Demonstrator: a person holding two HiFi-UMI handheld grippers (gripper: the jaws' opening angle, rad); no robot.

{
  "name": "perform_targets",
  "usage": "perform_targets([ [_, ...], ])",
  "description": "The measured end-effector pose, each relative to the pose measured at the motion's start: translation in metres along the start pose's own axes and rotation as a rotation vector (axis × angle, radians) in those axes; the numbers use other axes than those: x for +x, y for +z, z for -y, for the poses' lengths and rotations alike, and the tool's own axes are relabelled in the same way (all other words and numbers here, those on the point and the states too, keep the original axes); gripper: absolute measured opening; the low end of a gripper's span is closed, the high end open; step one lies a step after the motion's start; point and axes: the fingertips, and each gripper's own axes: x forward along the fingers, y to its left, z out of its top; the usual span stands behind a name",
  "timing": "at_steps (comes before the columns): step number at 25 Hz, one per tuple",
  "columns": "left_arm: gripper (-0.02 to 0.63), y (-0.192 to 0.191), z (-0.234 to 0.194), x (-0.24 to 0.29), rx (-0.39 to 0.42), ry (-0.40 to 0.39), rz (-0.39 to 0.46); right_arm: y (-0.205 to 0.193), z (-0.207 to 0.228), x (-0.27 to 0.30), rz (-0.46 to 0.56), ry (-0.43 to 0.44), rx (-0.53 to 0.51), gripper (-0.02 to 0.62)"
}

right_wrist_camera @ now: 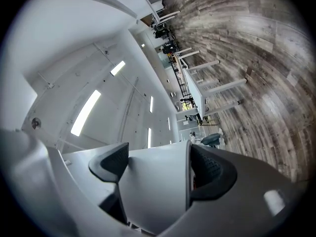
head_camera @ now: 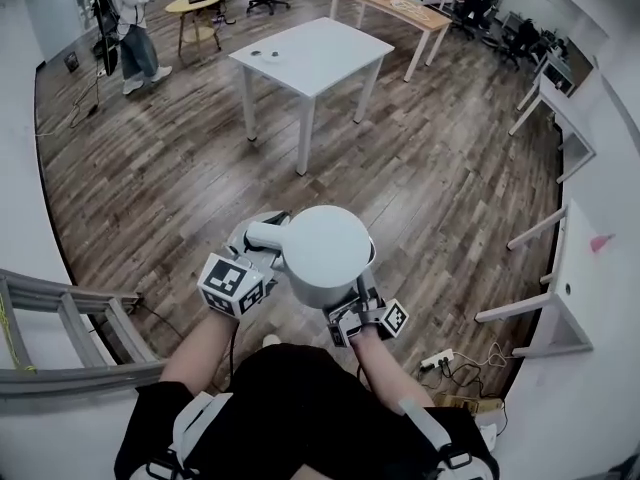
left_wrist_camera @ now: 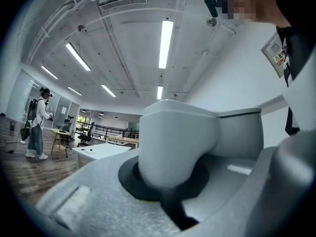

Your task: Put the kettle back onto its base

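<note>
Long ceiling light strips (left_wrist_camera: 166, 43) are flooding the room evenly, casting only faint shadows under the white table (head_camera: 320, 53). Fisheye distortion is bending the wooden floor (head_camera: 150, 188) toward black corners (strongest in both gripper views), and the near kettle (left_wrist_camera: 173, 142) is looking soft.

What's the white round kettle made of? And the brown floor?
The white round kettle looks like smooth matte plastic: it has an even colour and a soft sheen with no metal glint, though it could be painted metal. The brown floor looks like wood planks or a wood-look laminate, with long narrow boards, streaky grain and mixed brown-grey tones. The pictures cannot settle which.
</note>
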Motion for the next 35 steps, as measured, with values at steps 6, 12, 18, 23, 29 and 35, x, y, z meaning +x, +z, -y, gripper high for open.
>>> perform_targets([
  [6, 0.0, 0.011, -0.056, -0.022, 0.018, 0.057, 0.02, -0.031, 0.024, 0.051, -0.057, 0.002, 0.021, 0.394],
  [12, 0.0, 0.014, -0.084, -0.035, 0.027, 0.1, 0.03, -0.048, 0.036, 0.078, -0.105, 0.004, 0.025, 0.394],
  [18, 0.0, 0.007, -0.1, -0.035, 0.018, 0.128, 0.018, -0.05, 0.05, 0.089, -0.118, -0.02, 0.045, 0.394],
  [23, 0.0, 0.004, -0.119, -0.023, 0.027, 0.17, 0.017, -0.04, 0.063, 0.113, -0.154, -0.02, 0.067, 0.394],
  [29, 0.0, 0.01, -0.155, 0.003, 0.044, 0.221, 0.019, -0.023, 0.076, 0.164, -0.205, -0.014, 0.092, 0.394],
  [35, 0.0, 0.015, -0.189, 0.034, 0.066, 0.256, 0.019, -0.003, 0.09, 0.215, -0.253, -0.002, 0.113, 0.393],
])
